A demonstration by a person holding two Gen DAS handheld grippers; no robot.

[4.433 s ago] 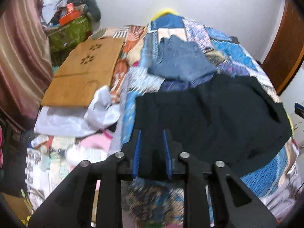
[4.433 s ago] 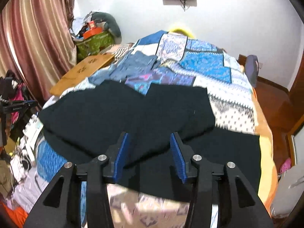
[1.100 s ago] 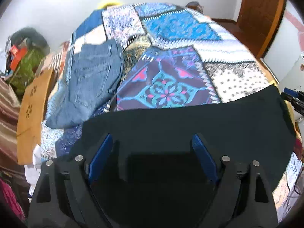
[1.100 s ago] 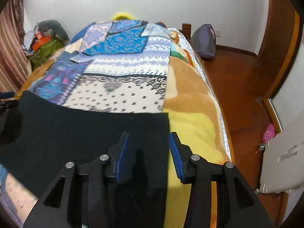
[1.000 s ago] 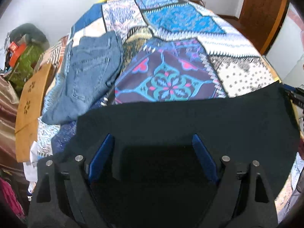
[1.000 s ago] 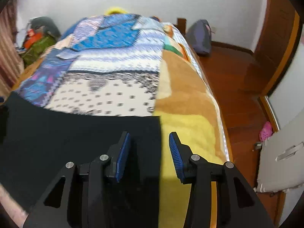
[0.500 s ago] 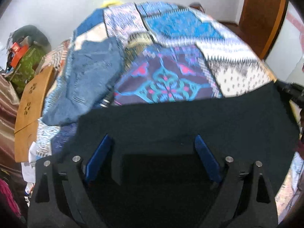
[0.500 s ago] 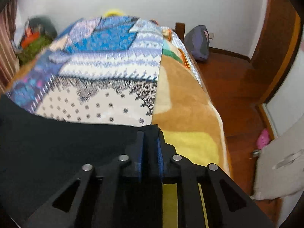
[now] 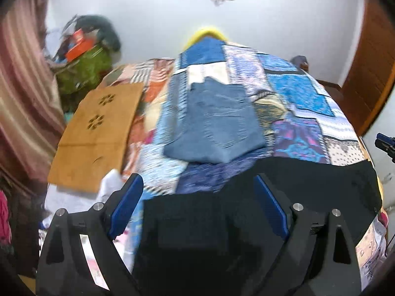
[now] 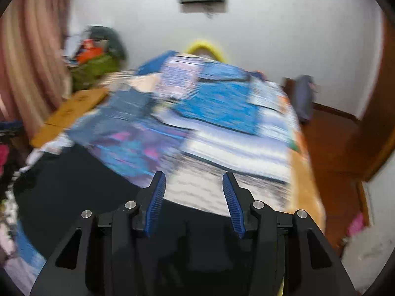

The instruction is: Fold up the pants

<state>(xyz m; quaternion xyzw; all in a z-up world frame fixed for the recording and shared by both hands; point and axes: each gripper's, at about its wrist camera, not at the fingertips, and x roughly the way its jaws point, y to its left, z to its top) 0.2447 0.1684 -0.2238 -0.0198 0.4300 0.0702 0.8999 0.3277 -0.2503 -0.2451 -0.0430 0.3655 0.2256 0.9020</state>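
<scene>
The black pants lie flat across the near end of the patchwork bed, folded into a wide dark band. They also show in the right wrist view. My left gripper is open wide and hovers over the pants' left part, holding nothing. My right gripper is open and empty above the pants' far edge. The right wrist view is blurred by motion.
Folded blue jeans lie on the patchwork bedspread beyond the black pants. A wooden board and clutter sit left of the bed. A curtain hangs at left. A wooden door stands at right.
My right gripper was shut on the pants' corner half a second ago and is now open. Both grippers have tilted up and back, so more of the room shows.
</scene>
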